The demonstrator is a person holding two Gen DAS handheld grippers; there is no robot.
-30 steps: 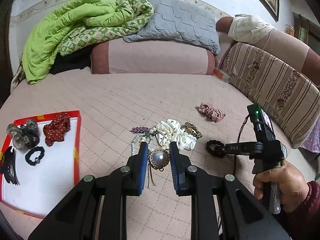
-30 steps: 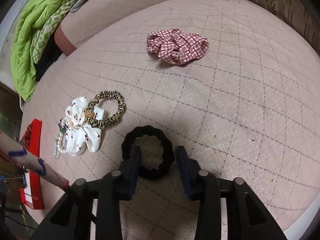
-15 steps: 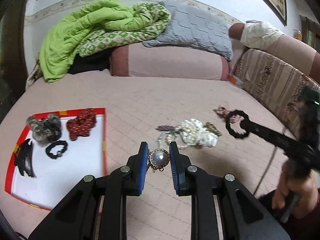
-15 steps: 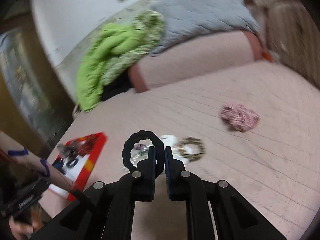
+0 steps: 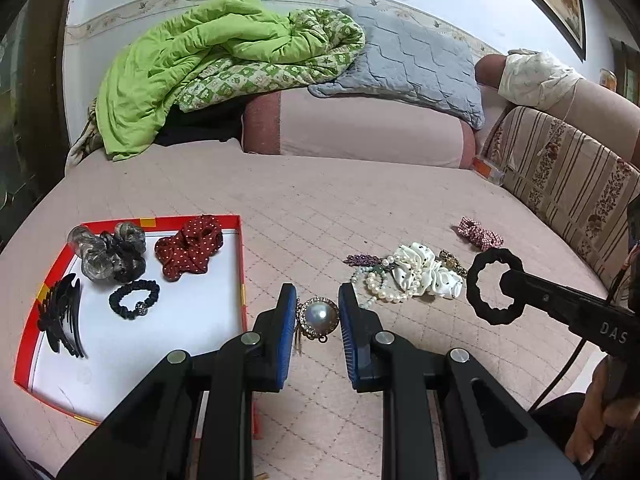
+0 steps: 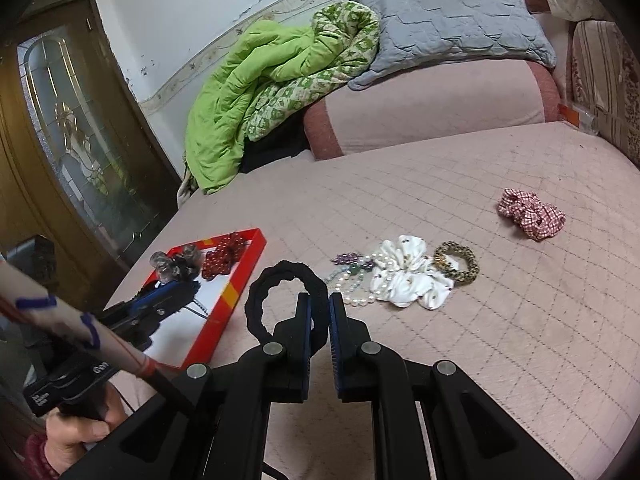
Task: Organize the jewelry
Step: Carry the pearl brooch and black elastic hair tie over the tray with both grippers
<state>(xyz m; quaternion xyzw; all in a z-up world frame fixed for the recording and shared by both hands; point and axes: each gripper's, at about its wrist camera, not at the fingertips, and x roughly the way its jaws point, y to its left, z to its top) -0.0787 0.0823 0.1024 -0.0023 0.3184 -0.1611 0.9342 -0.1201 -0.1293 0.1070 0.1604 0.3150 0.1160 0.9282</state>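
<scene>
Pearl brooch (image 5: 319, 316): I hold it clamped between the blue pads of my left gripper (image 5: 318, 320), lifted above the pink quilted bed (image 5: 340, 208), just right of the tray's right edge.
Black hair tie (image 6: 280, 300): a wavy ring pinched by its right side in my right gripper (image 6: 319, 320), whose jaws are pressed together on it, raised off the bed.
Red tray (image 5: 241, 264): white inside, near the bed's left edge; it holds a red dotted scrunchie (image 5: 188, 246), a grey and black scrunchie (image 5: 106, 254), a small black beaded tie (image 5: 134, 299) and a black claw clip (image 5: 60, 316).
Loose pile: mid-bed lie a white scrunchie (image 6: 406, 278), a pearl necklace (image 6: 354, 284), a purple piece (image 6: 346, 259) and a leopard-print tie (image 6: 456, 262), touching one another.
Checked scrunchie (image 6: 532, 214): alone, toward the bed's right edge.
Head of bed: green quilt (image 5: 192, 64), grey pillow (image 5: 408, 64).
</scene>
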